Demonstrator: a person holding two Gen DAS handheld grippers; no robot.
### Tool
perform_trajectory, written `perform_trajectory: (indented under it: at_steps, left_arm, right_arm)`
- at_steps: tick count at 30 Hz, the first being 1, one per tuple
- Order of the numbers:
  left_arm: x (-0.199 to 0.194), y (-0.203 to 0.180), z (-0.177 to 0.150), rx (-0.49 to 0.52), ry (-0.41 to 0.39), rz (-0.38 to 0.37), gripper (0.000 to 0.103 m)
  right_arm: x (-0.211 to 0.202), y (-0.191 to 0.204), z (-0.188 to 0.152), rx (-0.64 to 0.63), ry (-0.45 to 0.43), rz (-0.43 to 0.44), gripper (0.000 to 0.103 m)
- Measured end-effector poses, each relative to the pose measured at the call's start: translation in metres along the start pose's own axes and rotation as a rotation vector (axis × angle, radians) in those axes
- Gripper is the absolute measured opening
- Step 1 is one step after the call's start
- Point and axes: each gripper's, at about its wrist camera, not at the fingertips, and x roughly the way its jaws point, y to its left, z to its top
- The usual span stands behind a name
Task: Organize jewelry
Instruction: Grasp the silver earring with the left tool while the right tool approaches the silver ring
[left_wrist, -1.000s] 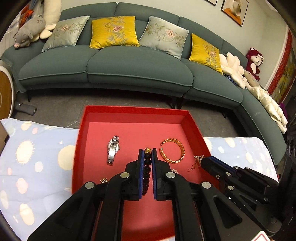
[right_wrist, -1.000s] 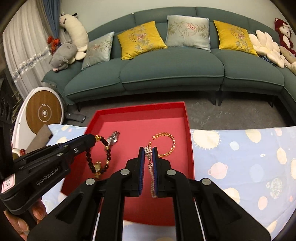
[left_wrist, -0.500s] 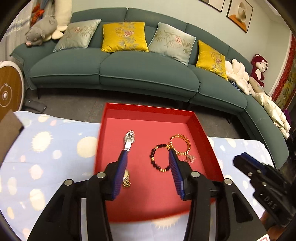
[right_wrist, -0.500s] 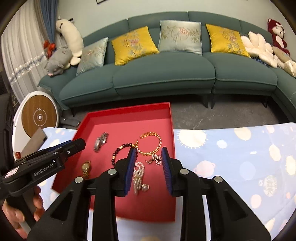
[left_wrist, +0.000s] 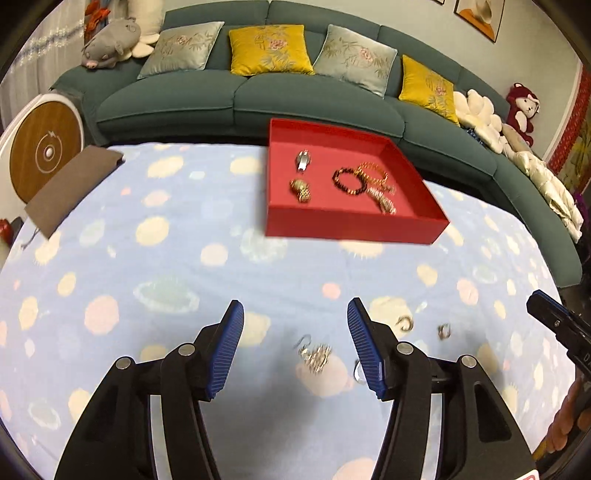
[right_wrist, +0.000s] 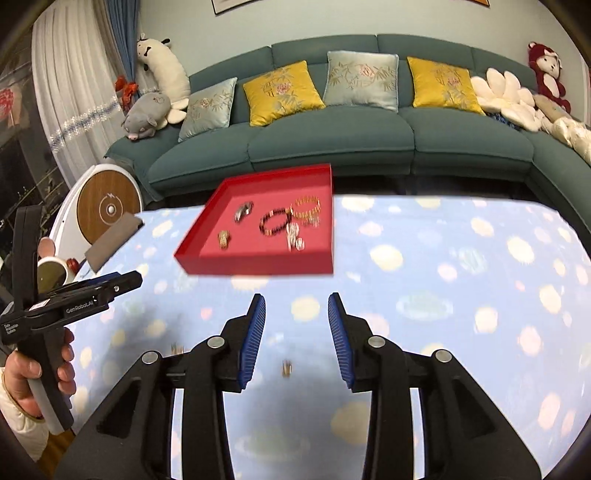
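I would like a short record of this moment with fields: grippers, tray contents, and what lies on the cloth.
left gripper: open, empty, above the cloth
right gripper: open, empty
tray: red, on the cloth, near the sofa
in tray: silver watch, gold watch, bead bracelet, gold bracelet, pale chain
on cloth: small blurred pieces near the left gripper; type unclear

Teal curved sofa (right_wrist: 332, 136) with yellow and grey cushions against a pale wall; white curtain (right_wrist: 70, 92) at left

Tray (left_wrist: 354, 225) on table far side, sofa (left_wrist: 236, 99) behind; watches left of bracelets (left_wrist: 360, 177) inside
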Motion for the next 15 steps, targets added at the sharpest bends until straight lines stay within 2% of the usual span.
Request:
perform_trajectory:
  at_steps: [3, 6, 10, 15]
  left_arm:
    - [0.008, 0.004, -0.023, -0.015, 0.027, 0.011, 0.056]
    - [0.019, 0.001, -0.038, 0.022, 0.036, 0.021, 0.056]
    - [0.033, -0.005, -0.043, 0.037, 0.050, 0.000, 0.056]
    - [0.047, -0.015, -0.042, 0.048, 0.052, 0.000, 0.056]
  right_arm:
    - [0.003, -0.003, -0.025, 0.047, 0.047, 0.033, 0.034]
    - [0.013, 0.003, -0.045, 0.022, 0.088, 0.005, 0.034]
    - [0.030, 0.013, -0.063, -0.026, 0.142, 0.010, 0.034]
    - [0.044, 0.017, -0.071, -0.057, 0.156, -0.014, 0.034]
